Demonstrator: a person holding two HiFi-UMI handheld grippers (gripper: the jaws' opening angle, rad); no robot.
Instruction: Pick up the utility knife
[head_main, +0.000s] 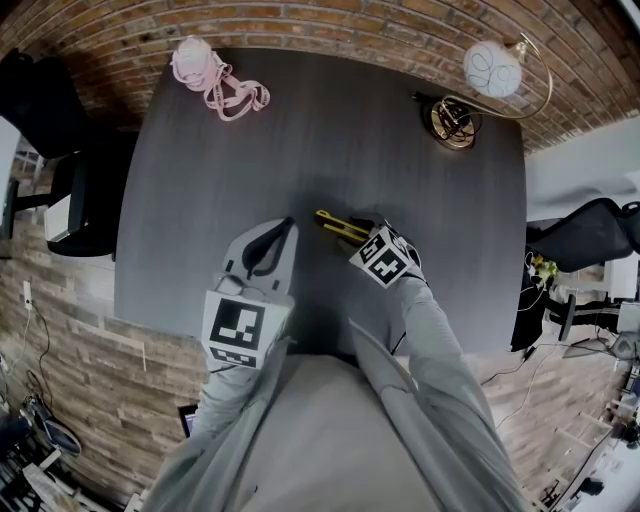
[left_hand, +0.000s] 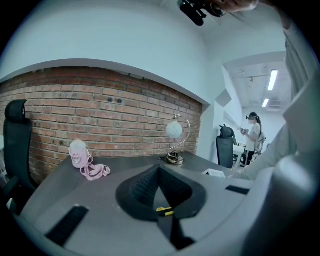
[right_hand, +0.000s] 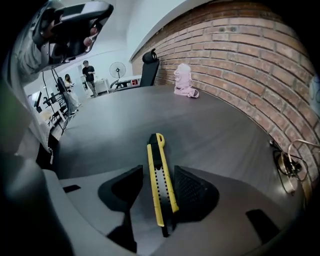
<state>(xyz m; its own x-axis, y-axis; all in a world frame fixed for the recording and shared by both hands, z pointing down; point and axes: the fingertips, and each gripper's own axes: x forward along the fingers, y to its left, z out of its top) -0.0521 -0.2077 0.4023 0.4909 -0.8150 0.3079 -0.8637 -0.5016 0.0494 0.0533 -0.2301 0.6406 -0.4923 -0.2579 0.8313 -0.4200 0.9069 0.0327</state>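
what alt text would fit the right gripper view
A yellow utility knife lies on the dark grey table between the open fingers of the right gripper. A pink pouch sits far back by the brick wall.

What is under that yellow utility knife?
Only the dark grey table shows under the utility knife, which lies flat between the open jaws of the right gripper. The strip directly beneath is covered by the knife itself.
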